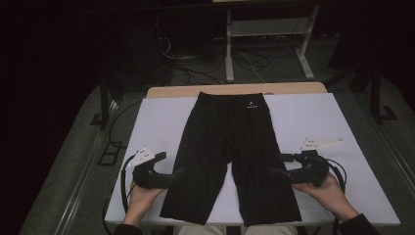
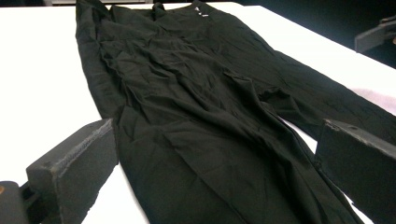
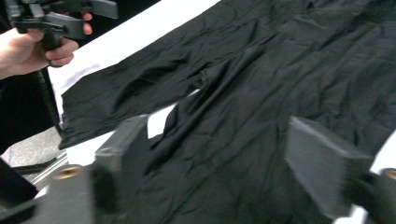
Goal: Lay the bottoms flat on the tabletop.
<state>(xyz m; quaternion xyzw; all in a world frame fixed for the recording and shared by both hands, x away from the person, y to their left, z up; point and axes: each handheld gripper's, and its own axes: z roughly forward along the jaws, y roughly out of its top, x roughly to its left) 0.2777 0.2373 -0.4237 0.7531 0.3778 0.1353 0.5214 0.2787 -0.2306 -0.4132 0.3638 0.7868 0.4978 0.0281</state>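
High view: black shorts (image 1: 230,152) flat between spread left claw (image 1: 177,172), right claw (image 1: 275,171).

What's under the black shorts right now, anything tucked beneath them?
The black shorts lie spread flat on the white table, which shows all around them and in the gap between the legs. Whatever may lie beneath the fabric itself is covered, though no bulge shows.

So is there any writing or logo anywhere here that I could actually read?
Small white mark near the waistband of the black shorts: a logo with a line of text under it, too small and blurred to read.
The same mark in the left gripper view: white specks, unreadable.
Nothing else carries any words, numbers or signs.
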